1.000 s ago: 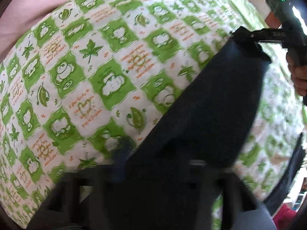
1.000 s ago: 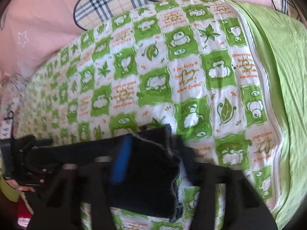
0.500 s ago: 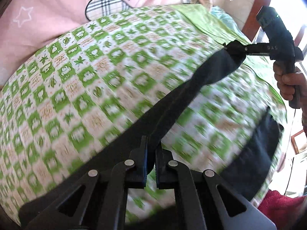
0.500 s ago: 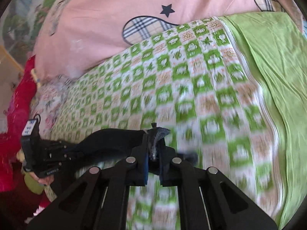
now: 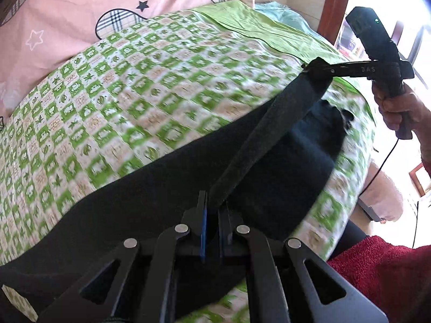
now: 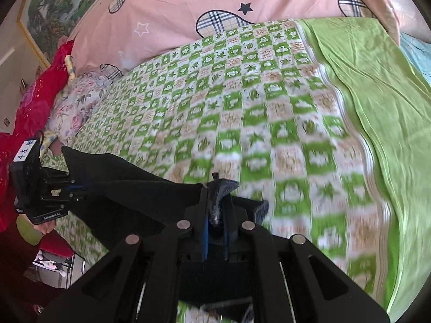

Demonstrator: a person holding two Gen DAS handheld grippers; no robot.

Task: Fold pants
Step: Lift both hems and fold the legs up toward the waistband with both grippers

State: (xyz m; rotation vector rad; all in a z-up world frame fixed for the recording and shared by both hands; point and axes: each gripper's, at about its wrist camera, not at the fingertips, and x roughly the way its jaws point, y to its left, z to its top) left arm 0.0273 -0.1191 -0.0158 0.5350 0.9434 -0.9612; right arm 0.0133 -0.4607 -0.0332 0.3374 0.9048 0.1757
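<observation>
Both tools are clamped on the dark pants point(image 5: 188, 188), the left tool point(image 5: 212, 215) at one end and the right tool point(image 6: 216, 210) at the other, so the raised edge runs taut between them above the bed point(image 6: 269, 94).

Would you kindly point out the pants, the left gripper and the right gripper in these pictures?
pants point(image 5: 269, 145): left wrist view, on the taut strip stretched between both grippers.
left gripper point(image 5: 211, 210): left wrist view, between its fingertips, shut on fabric.
right gripper point(image 6: 216, 202): right wrist view, between its fingertips, pinching a frayed edge.
</observation>
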